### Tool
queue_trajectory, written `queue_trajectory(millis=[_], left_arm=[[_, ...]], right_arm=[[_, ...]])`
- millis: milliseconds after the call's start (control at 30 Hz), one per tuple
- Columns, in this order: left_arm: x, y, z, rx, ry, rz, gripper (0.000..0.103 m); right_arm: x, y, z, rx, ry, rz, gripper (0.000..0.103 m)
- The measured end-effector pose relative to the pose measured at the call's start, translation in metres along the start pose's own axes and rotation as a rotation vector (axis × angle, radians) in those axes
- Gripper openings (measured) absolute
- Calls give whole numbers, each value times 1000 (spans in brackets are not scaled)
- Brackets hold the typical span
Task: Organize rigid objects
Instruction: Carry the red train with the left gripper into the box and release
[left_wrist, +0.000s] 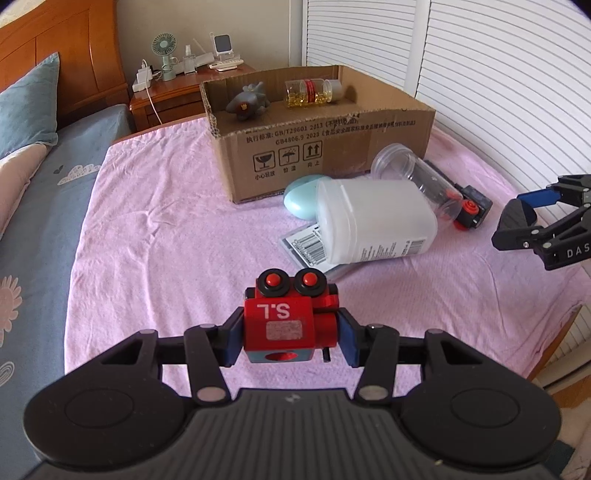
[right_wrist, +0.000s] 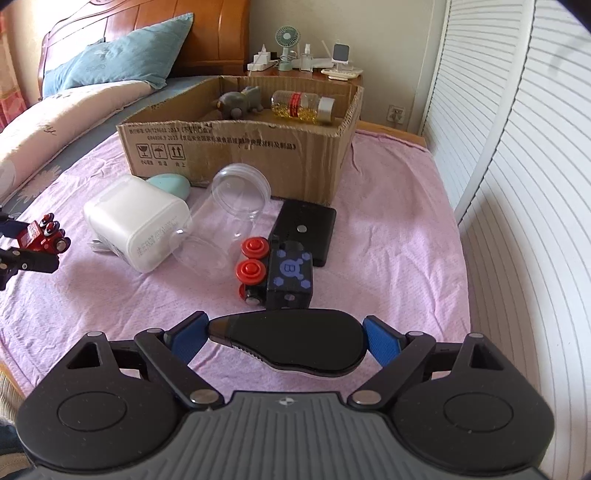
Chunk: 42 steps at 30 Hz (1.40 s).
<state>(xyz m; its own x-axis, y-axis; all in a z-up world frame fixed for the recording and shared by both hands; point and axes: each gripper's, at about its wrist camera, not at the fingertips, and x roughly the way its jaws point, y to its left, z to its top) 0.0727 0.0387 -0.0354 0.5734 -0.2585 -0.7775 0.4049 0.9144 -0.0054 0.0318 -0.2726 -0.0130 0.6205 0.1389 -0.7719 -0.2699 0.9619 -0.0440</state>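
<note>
My left gripper (left_wrist: 290, 341) is shut on a red toy train car (left_wrist: 288, 317) with black and red wheels, held above the pink cloth; it also shows in the right wrist view (right_wrist: 40, 236). My right gripper (right_wrist: 284, 338) is shut on a black teardrop-shaped object (right_wrist: 291, 341), also seen at the right in the left wrist view (left_wrist: 517, 218). A cardboard box (left_wrist: 325, 147) stands at the back holding a grey toy (left_wrist: 247, 101) and a bottle of yellow capsules (left_wrist: 312, 92).
On the pink cloth (right_wrist: 388, 240) lie a white plastic container (right_wrist: 136, 225), a clear jar (right_wrist: 229, 218), a teal egg-shaped object (right_wrist: 170, 182), a black toy car with red wheels (right_wrist: 277, 273) and a black box (right_wrist: 306, 229). White louvred doors (right_wrist: 517, 184) are at right.
</note>
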Motion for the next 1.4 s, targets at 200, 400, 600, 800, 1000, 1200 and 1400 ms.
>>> queue_trajectory(millis=[200, 400, 600, 800, 1000, 1200, 1400], left_arm=[[-13, 4, 23, 22, -30, -18, 50], [-18, 0, 56, 69, -90, -28, 50], [-10, -4, 100, 115, -149, -12, 50], [12, 0, 139, 134, -162, 8, 50], [41, 8, 159, 113, -128, 14, 50], [62, 17, 164, 43, -137, 16, 53], [58, 22, 158, -39, -157, 43, 94]], right_arm=[[-12, 5, 18, -47, -34, 28, 93], [-20, 6, 41, -81, -78, 60, 93], [-22, 6, 68, -100, -128, 70, 93], [-21, 9, 92, -128, -158, 62, 93], [-19, 11, 103, -147, -171, 65, 93], [-16, 12, 107, -145, -170, 72, 93], [-18, 12, 106, -140, -173, 71, 93]])
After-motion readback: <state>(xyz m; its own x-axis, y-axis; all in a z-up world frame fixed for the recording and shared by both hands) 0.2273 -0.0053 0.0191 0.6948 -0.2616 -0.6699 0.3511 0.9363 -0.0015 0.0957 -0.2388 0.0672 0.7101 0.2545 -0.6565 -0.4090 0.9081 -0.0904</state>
